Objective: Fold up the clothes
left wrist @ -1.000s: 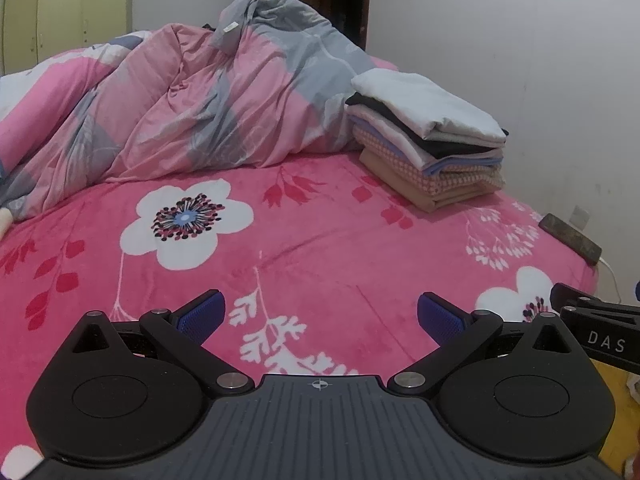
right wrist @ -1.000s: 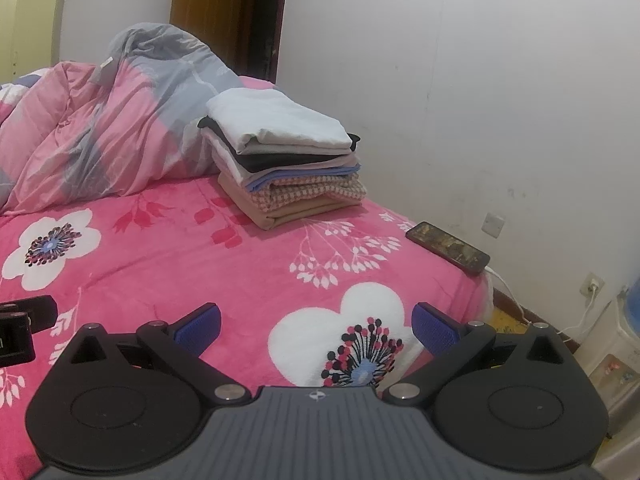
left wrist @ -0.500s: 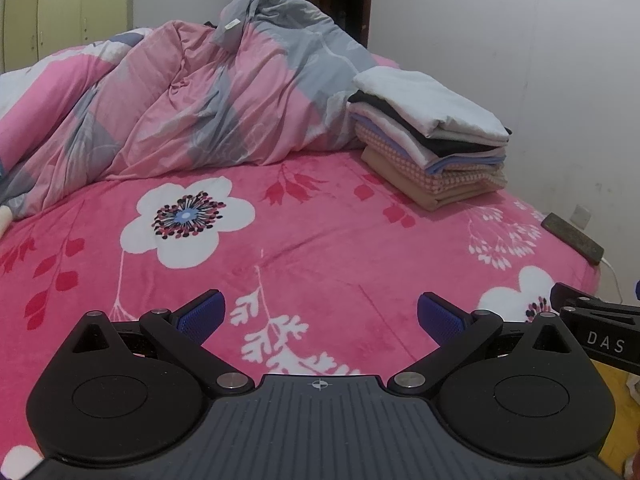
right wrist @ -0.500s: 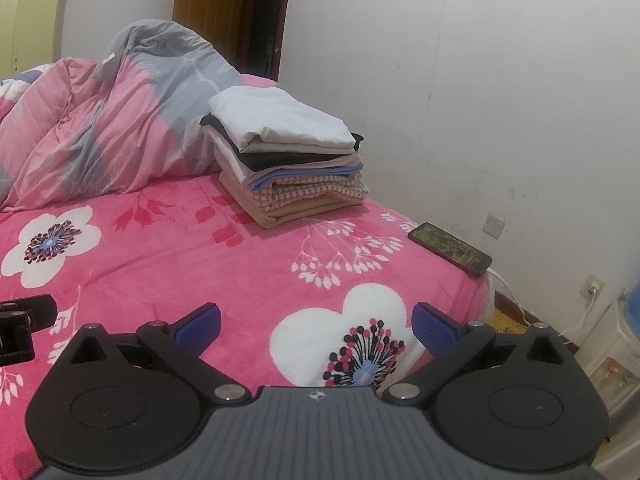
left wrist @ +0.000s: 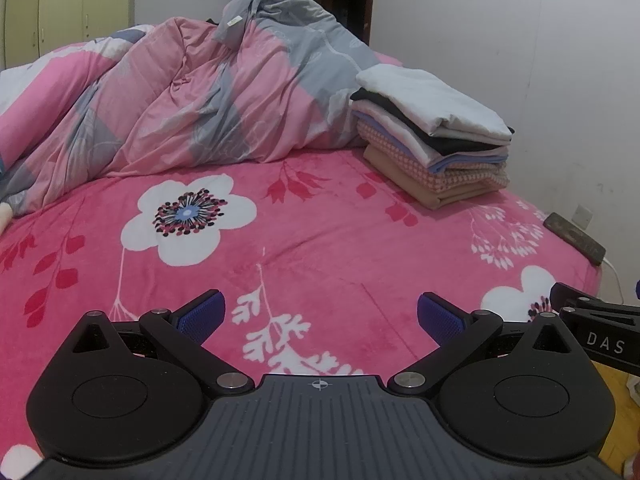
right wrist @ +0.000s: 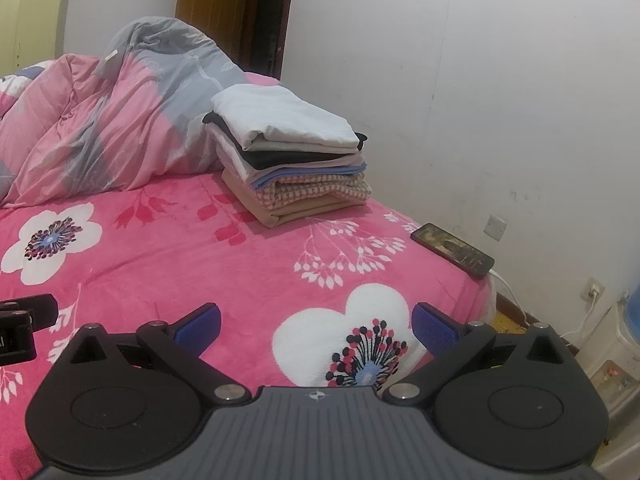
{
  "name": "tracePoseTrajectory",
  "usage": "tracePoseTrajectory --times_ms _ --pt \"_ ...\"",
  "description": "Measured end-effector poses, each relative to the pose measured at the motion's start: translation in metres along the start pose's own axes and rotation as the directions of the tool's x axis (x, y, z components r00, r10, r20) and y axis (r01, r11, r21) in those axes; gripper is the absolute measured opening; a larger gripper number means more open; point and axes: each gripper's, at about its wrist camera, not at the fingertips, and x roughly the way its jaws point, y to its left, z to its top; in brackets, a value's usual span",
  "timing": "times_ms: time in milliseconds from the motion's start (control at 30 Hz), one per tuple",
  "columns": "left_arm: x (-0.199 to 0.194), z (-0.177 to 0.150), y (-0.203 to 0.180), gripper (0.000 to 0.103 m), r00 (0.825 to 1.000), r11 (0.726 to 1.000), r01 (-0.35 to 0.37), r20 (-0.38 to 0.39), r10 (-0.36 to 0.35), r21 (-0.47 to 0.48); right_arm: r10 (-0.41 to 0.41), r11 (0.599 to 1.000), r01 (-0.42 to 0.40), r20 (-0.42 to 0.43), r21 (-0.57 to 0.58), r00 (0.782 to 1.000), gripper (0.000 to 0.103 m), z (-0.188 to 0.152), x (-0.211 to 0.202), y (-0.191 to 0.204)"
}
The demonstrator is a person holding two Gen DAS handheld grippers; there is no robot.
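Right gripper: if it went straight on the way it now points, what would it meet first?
Probably the pink floral bedspread: the open right gripper points low across it. The folded clothes stack sits further off to the left, though depth is unclear.

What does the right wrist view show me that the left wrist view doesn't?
Only the right wrist view: the wall socket with a white cable plugged in, low beside the bed, and the open right gripper head-on.

Only the left wrist view: the cupboard doors at far left and the open left gripper.

Both: the folded clothes stack on the pink floral blanket, the crumpled duvet behind it, and the phone near the bed's edge.
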Motion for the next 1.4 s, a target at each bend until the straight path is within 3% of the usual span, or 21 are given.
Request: tracePoseTrajectory --times_ms 1400 --pt "-0.0003 -0.0005 0.0011 0.103 1.000 1.000 -0.002 -0.016 0.002 -0.018 0.003 1.000 -0.003 -0.002 -0.014 1.000 0.103 -0.0004 0.0025 0.0030"
